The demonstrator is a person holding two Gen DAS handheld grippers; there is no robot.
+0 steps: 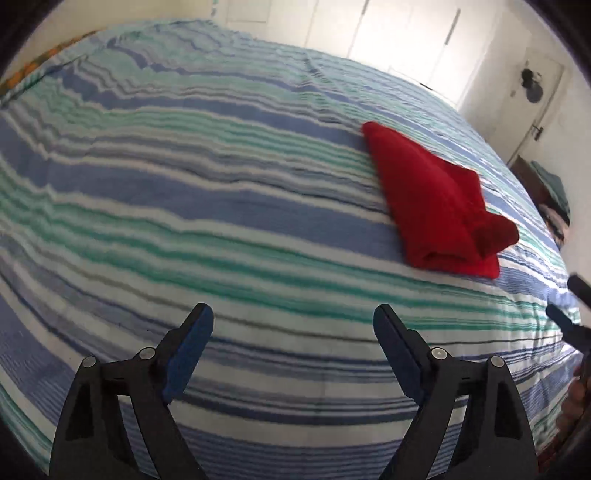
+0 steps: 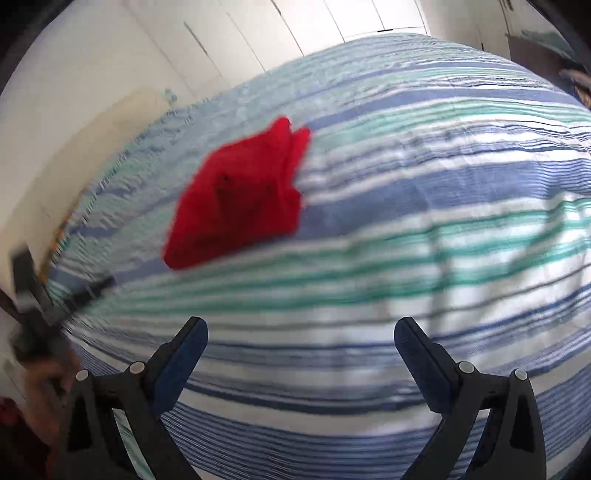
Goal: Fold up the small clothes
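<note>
Both my claws are empty and spread wide, nothing between the pads. Left claw [image 1: 293,325] hangs over bare striped bedspread [image 1: 184,192]; right claw [image 2: 301,338] does too.

The red garment [image 1: 439,199] lies flat on the bed, folded into a compact bundle, well apart from both claws. From my left claw it lies ahead and off to the right. From my right claw the same garment [image 2: 240,195] lies ahead and off to the left. So it sits between the two, roughly centred; neither looks clearly nearer, maybe the left by a little.

Long axis in the left view runs from the far upper-left corner down to the near lower-right, where a rolled lump sticks out on the right side. The near edge shows stacked layers, so I read it as folded, possibly done bar tidying that lump.

Around: the other claw's tip pokes in at the right edge of the left view, the left one at the left edge of the right view, blurred. White wardrobe doors [image 1: 388,33] behind the bed, a door [image 1: 532,96] to the right, some clutter beside it, too small to tell.

Nothing lies between either claw and the garment; clear path over the bedspread. Only risk I see: both claws converging on the same bundle and clashing.
</note>
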